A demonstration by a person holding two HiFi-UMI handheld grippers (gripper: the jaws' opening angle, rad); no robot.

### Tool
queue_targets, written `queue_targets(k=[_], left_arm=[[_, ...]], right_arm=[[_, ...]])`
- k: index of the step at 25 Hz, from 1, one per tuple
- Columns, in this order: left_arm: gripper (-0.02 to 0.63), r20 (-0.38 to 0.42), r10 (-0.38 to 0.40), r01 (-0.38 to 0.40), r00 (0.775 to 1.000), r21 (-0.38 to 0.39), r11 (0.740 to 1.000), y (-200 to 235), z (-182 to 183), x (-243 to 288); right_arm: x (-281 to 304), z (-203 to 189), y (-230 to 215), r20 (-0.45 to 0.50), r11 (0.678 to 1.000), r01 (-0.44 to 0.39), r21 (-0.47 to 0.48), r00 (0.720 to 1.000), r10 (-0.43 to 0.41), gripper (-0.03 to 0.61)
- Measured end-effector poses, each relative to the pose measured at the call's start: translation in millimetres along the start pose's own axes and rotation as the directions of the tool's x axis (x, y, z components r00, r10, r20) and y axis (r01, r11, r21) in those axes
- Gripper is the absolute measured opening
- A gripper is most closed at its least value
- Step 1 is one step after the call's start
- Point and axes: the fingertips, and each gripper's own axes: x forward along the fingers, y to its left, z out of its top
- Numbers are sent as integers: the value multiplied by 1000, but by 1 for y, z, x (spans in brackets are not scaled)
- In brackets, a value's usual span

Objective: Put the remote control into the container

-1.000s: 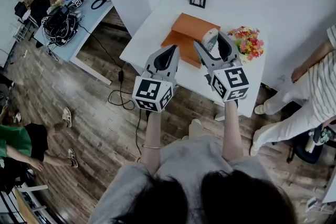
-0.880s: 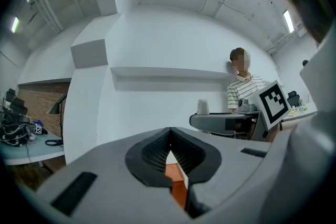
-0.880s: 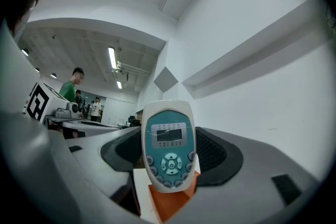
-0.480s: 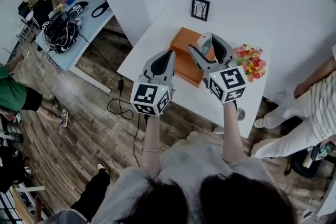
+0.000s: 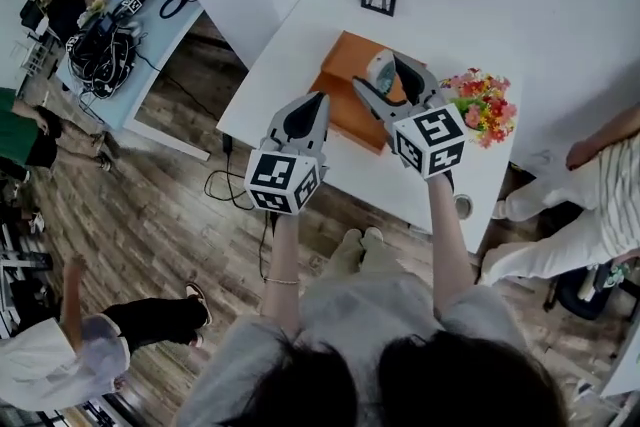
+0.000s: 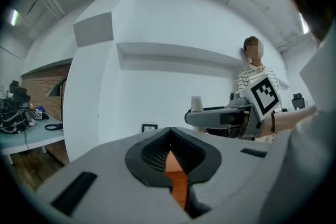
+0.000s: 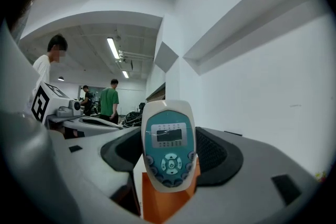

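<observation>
Gripping the remote control upright between its jaws, the right gripper is hovering over the orange container on the white table (flowers are standing just beside the container). The left gripper is hanging at the container's near edge, its jaws pressed together on nothing.

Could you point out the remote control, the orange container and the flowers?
remote control (image 7: 169,145): right gripper view, on its button pad.
orange container (image 5: 345,81): head view, on its bare orange surface left of the remote.
flowers (image 5: 484,105): head view, middle of the bunch.
</observation>
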Motion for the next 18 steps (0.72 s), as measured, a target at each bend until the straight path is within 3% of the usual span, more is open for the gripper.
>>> queue_targets(k=[11, 18], left_arm=[[3, -111, -26, 17, 994, -84, 996, 18, -62, 24], [3, -159, -9, -8, 987, -111, 994, 36, -91, 38]], right_arm=[[47, -73, -5, -213, 997, -82, -8, 974, 79, 284], [80, -128, -2, -361, 988, -152, 2, 922, 142, 284]])
